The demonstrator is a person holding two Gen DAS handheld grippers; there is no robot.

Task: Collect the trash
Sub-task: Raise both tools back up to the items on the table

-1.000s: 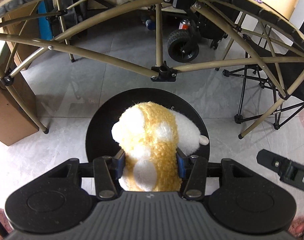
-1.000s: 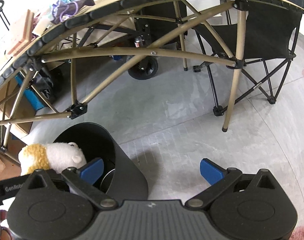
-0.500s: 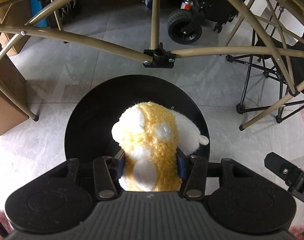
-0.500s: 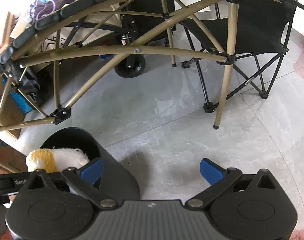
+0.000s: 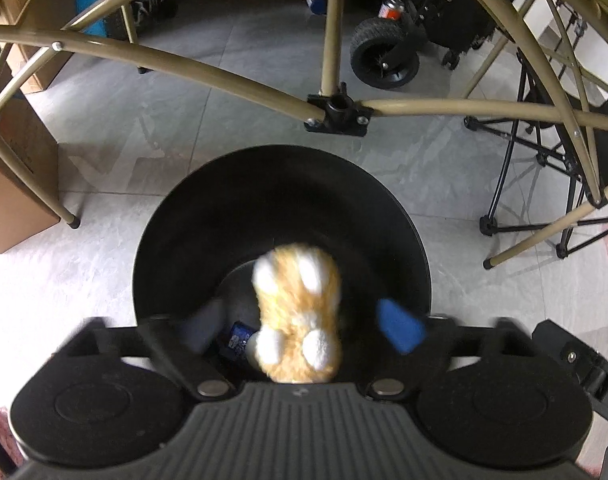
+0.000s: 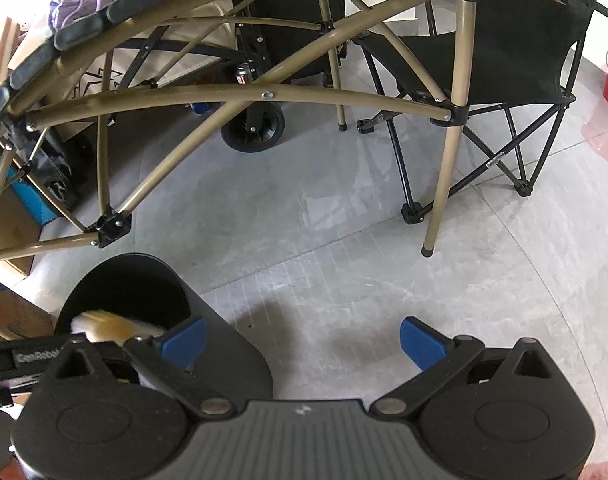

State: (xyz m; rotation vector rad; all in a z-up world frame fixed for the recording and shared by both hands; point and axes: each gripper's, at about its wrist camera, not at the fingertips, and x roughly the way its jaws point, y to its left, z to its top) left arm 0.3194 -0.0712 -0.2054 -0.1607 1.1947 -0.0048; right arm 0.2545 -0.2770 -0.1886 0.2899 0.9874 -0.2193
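1. Orange-and-white plush toy point(image 5: 297, 316) sits blurred inside the mouth of the black bin point(image 5: 263, 184), between the two blue pads of the left gripper point(image 5: 299, 322) but touching neither; the pads stand well apart, their jaws having just been opening, and both look smeared with motion.
2. Black and round, the bin stands on the grey tiled floor point(image 5: 175, 120) directly under the left gripper; a small dark blue can point(image 5: 236, 338) lies at its bottom, just beside the toy's lower white paws.
3. Blue-padded right gripper point(image 6: 301, 342) hangs to the side of the bin with its jaws wide apart and nothing between them, only bare floor point(image 6: 344, 240) showing in the gap; its left pad overlaps the bin's outer wall point(image 6: 223, 344) in the view, though contact cannot be told.
4. From the right wrist view the toy point(image 6: 111, 326) shows as a pale orange streak at the bin's opening, just above the black body of the left gripper point(image 6: 35, 360).
5. Tan metal tubing of a folding table frame point(image 5: 223, 76) arches over the bin; a black folding chair point(image 6: 516, 48), a black rubber wheel point(image 5: 384, 60) and a cardboard box point(image 5: 11, 184) stand farther off on the floor.
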